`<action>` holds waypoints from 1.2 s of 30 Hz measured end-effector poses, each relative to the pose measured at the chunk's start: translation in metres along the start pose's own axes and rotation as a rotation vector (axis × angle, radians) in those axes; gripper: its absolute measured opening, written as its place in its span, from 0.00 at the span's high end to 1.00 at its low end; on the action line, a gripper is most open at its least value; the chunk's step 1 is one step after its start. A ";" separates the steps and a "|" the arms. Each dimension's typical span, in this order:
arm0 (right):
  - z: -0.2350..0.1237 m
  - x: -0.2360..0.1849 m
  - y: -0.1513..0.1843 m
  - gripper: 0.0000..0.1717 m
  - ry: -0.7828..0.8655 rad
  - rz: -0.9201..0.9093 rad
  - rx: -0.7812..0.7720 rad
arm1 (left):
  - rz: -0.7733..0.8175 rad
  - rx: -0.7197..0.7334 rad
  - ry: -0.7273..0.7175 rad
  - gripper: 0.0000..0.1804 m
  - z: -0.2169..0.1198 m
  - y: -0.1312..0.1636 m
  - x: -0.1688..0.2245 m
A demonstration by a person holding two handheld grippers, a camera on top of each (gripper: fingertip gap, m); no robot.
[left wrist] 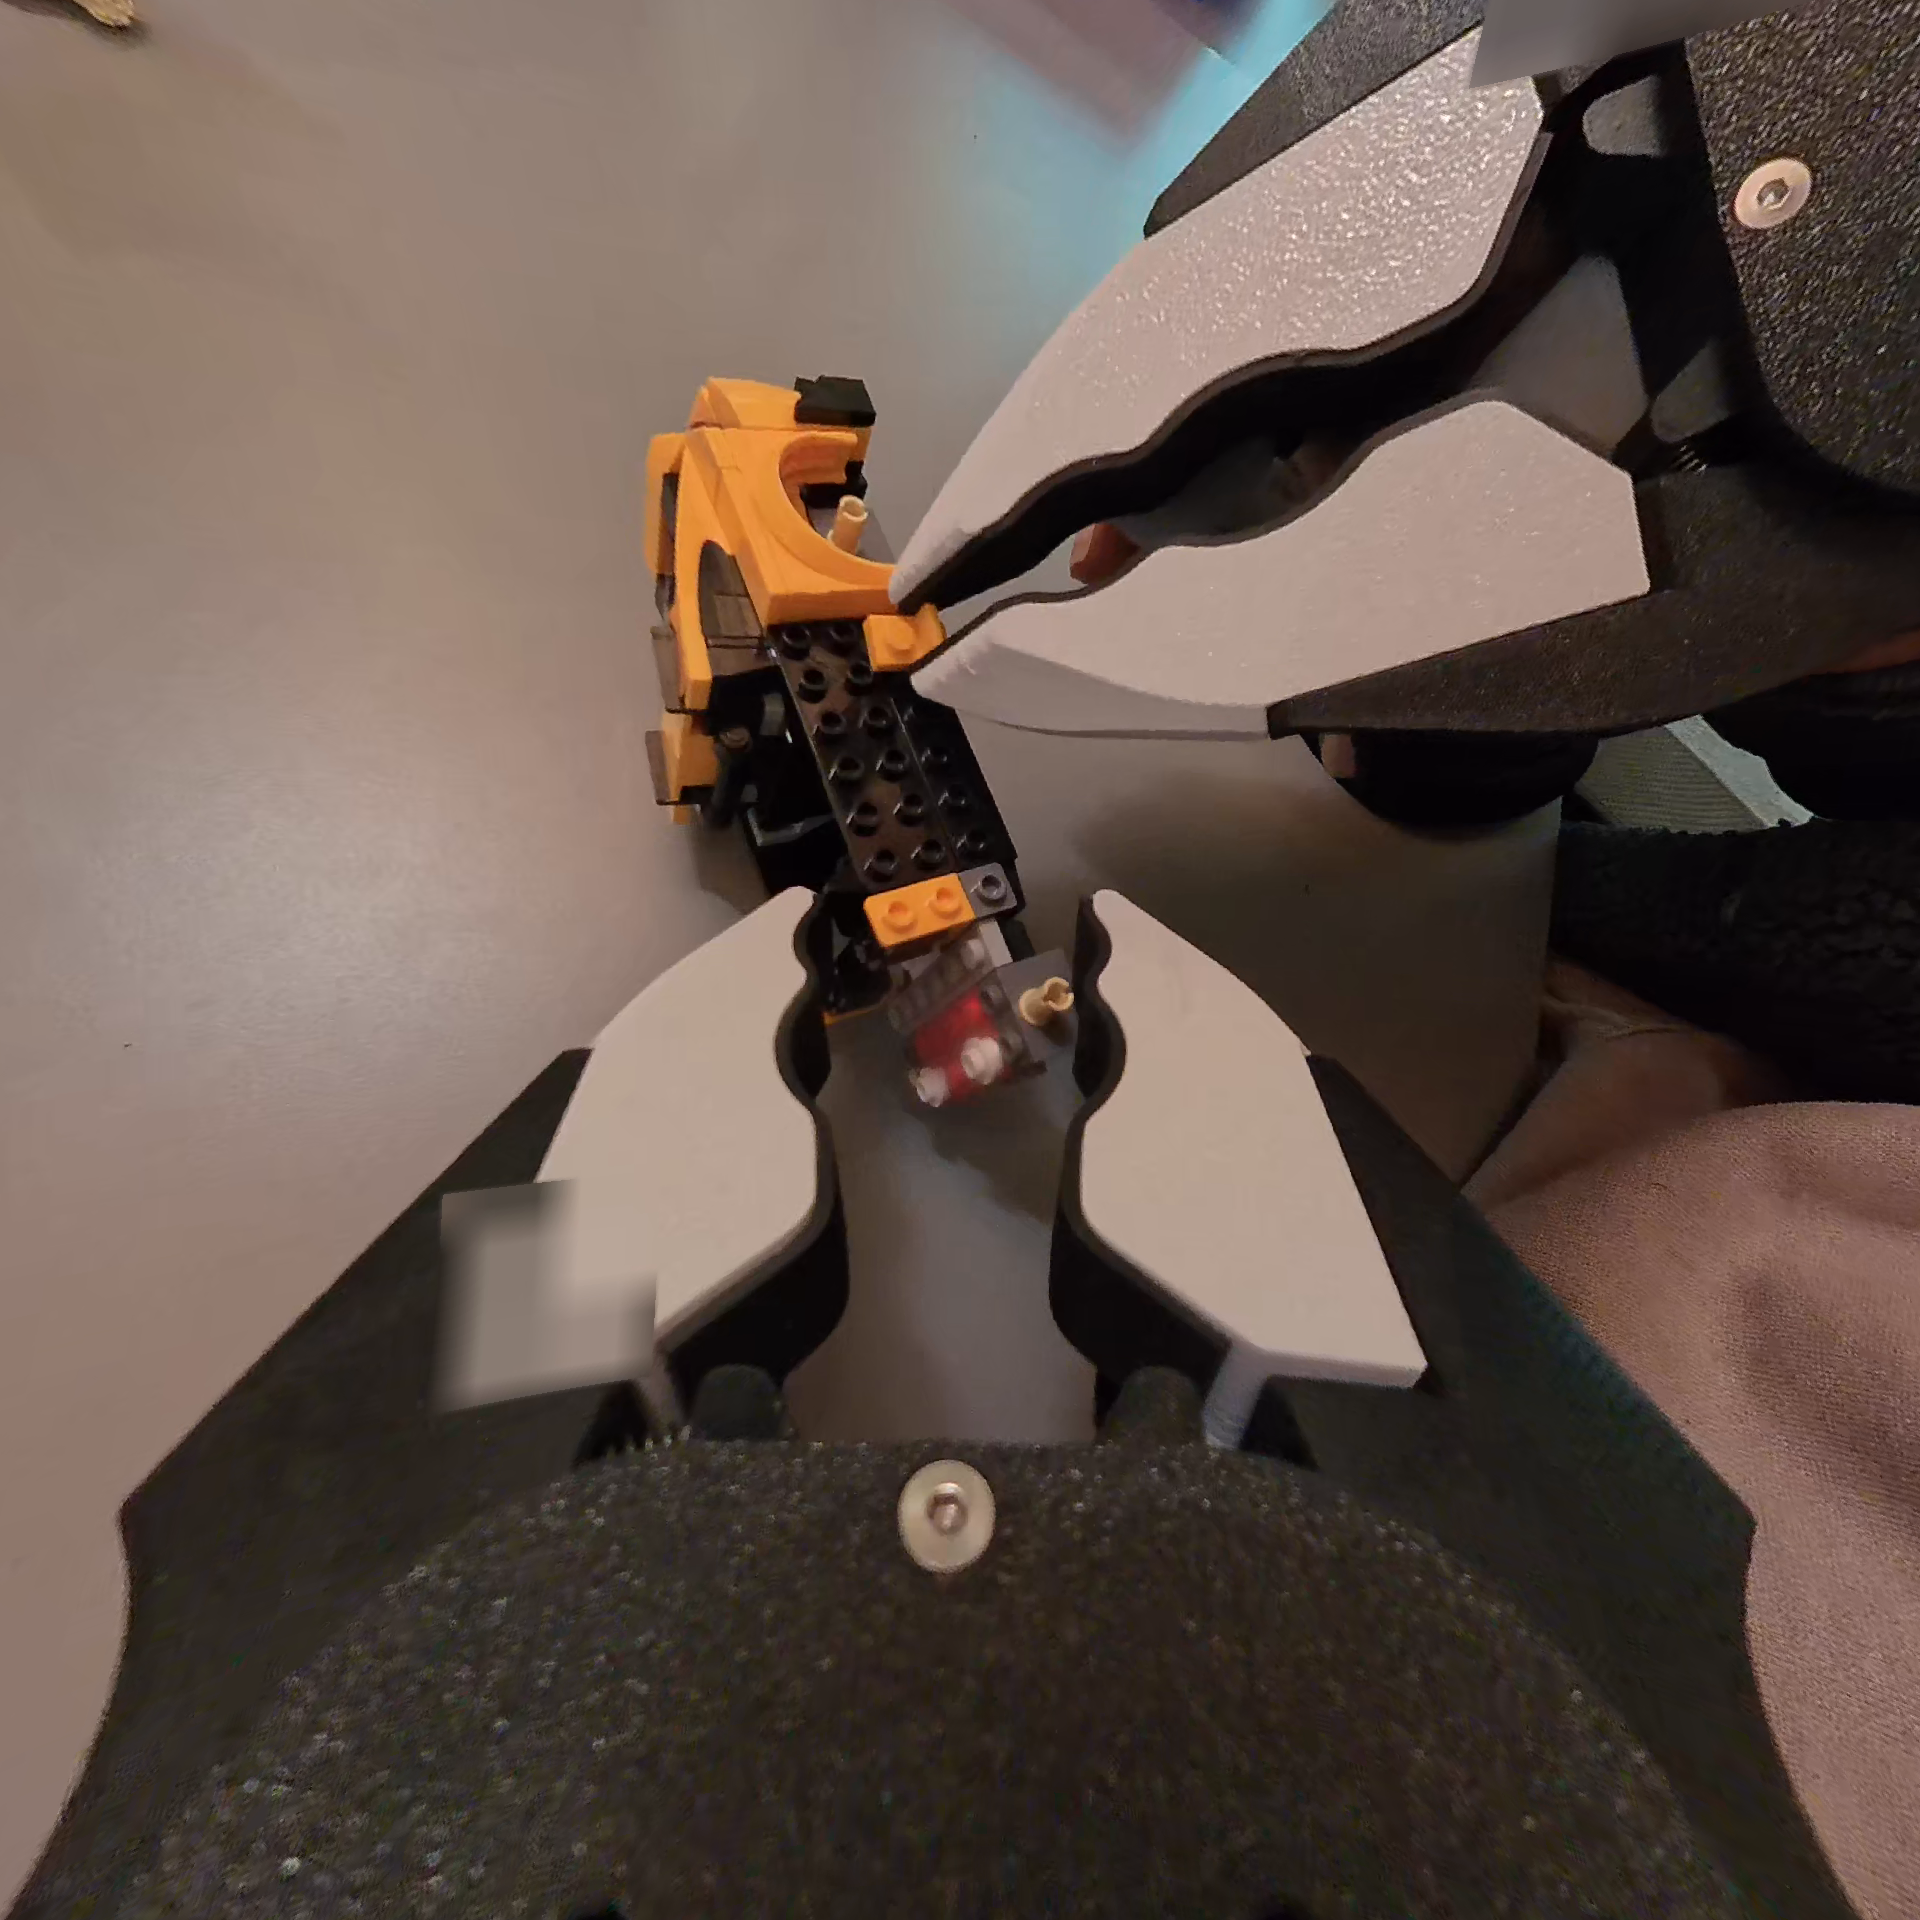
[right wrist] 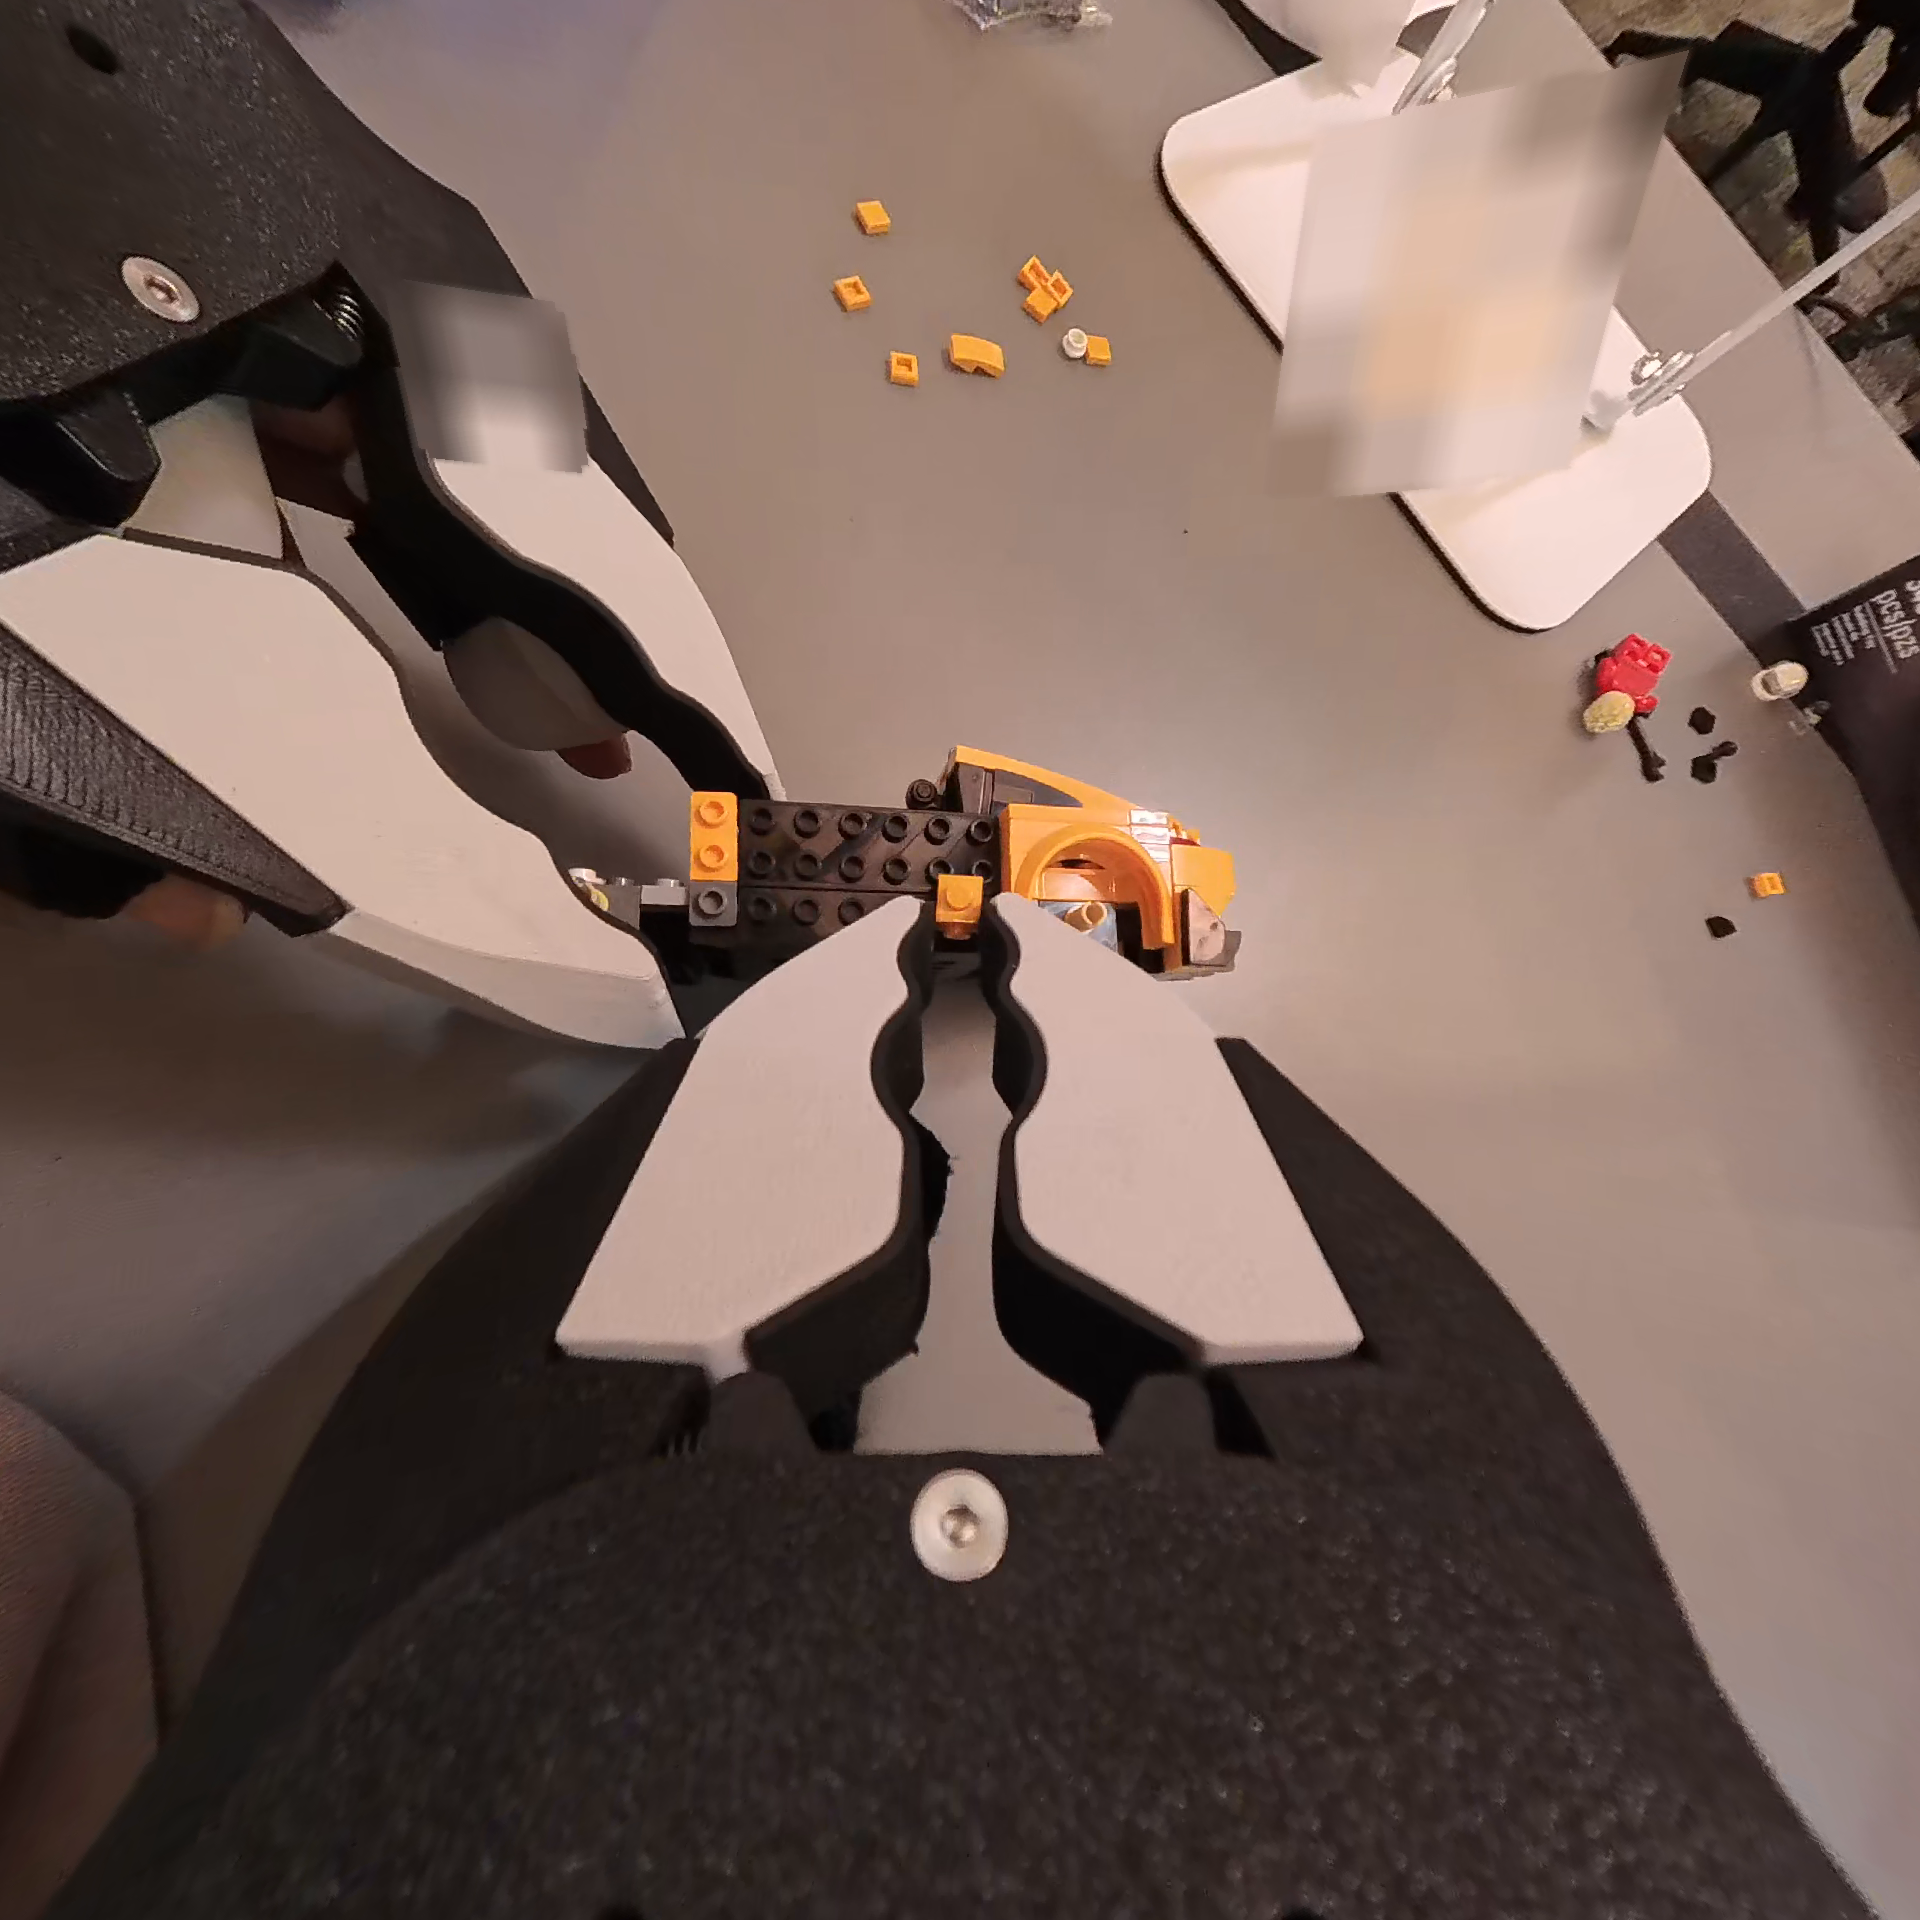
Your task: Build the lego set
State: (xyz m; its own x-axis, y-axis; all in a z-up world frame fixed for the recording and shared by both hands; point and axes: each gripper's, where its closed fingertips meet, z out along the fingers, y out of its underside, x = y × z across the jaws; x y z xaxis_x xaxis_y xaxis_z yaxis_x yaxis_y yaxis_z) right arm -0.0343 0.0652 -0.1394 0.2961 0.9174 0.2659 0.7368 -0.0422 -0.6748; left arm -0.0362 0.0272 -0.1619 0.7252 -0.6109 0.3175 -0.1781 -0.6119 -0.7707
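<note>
- Right gripper, frame centre, pinches a small orange brick on the toy car.
- Left gripper, lower centre, clamps the car's rear end.

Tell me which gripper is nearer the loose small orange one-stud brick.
Right. The right gripper pinches the small orange brick between its fingertips; the left gripper sits at the brick car's opposite, rear end.

Left gripper: grey fingers with black wavy pads, spread wide around the rear end of the orange-and-black toy brick car; pad contact probably on both sides, partly hidden. Right gripper: jaws nearly together, tips pinching a small orange one-stud brick at the car's side; it reaches in from the left gripper's upper right.
</note>
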 end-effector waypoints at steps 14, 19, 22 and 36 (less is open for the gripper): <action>-0.001 0.000 -0.003 0.92 -0.029 -0.029 0.001 | 0.000 0.002 0.006 0.76 0.000 0.000 0.000; -0.007 0.000 -0.005 0.94 -0.096 -0.029 -0.011 | 0.004 0.006 0.005 0.76 0.000 0.000 0.000; -0.006 0.001 -0.007 0.95 -0.095 -0.072 -0.033 | 0.006 0.007 0.004 0.76 0.000 0.000 0.000; 0.001 0.002 -0.001 0.97 -0.117 -0.226 -0.137 | 0.004 0.010 0.007 0.76 0.000 -0.001 -0.001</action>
State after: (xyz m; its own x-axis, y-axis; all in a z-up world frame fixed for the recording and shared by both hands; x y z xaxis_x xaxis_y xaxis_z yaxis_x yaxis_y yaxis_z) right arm -0.0349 0.0678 -0.1387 0.0485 0.9487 0.3126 0.8536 0.1231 -0.5061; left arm -0.0363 0.0281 -0.1619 0.7199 -0.6169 0.3181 -0.1744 -0.6044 -0.7773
